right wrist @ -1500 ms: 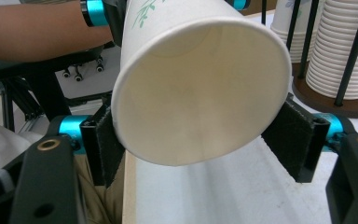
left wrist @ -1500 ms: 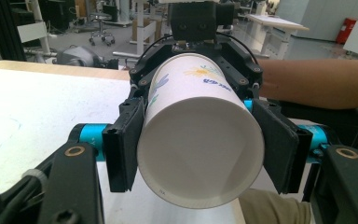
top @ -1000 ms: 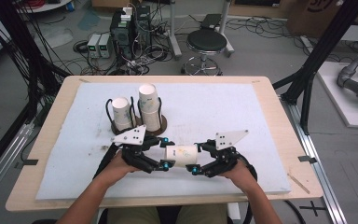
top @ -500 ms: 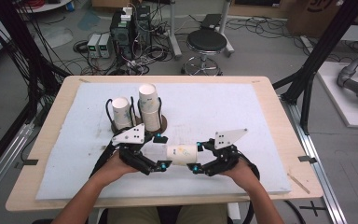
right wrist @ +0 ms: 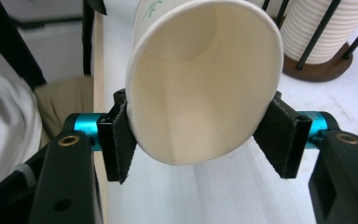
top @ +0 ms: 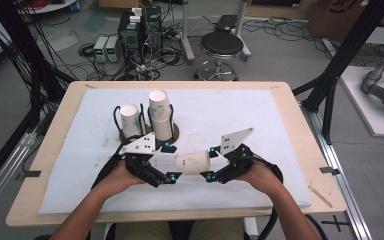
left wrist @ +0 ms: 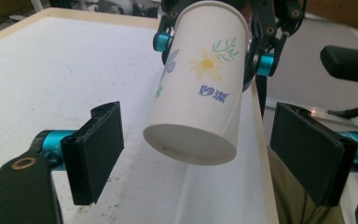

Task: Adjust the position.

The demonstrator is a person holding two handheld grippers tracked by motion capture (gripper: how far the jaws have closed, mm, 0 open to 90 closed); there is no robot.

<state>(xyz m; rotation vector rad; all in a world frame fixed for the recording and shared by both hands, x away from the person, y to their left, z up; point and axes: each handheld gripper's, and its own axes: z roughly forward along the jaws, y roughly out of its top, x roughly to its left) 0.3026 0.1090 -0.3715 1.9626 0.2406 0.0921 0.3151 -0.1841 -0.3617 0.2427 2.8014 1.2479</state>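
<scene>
Nearest the person's edge of the bench (top: pixel 290 125), both hands are holding their tools over the white mat (top: pixel 230 112), and a paper cup (top: pixel 192 162) is lying on its side in the air between them. Its open mouth is facing the right claw (top: pixel 211 164), whose two black pads are pressing on the rim from either side and squeezing it into an oval, so this claw is clamped on the cup and is carrying it alone; in the right gripper view the pale inside of the cup (right wrist: pixel 200 84) is looking straight back at the camera, with the pads tight against its wall. Opposite it, the left claw (top: pixel 166 162) is standing released: its jaws have just been opening, and in the left gripper view the flat base of the cup (left wrist: pixel 198 93) is hanging between the two spread pads, clear of both, with a daisy and blue lettering printed on its side. Behind the cup in that view the right claw (left wrist: pixel 212 51) is gripping the rim end. Farther across the mat, just beyond the left hand, two stacks of paper cups (top: pixel 150 117) are standing upright in a dark wire holder (top: pixel 172 131) on a round brown base. Beyond the far edge of the bench, a round stool (top: pixel 222 45) is standing on the floor among cables and grey boxes.
</scene>
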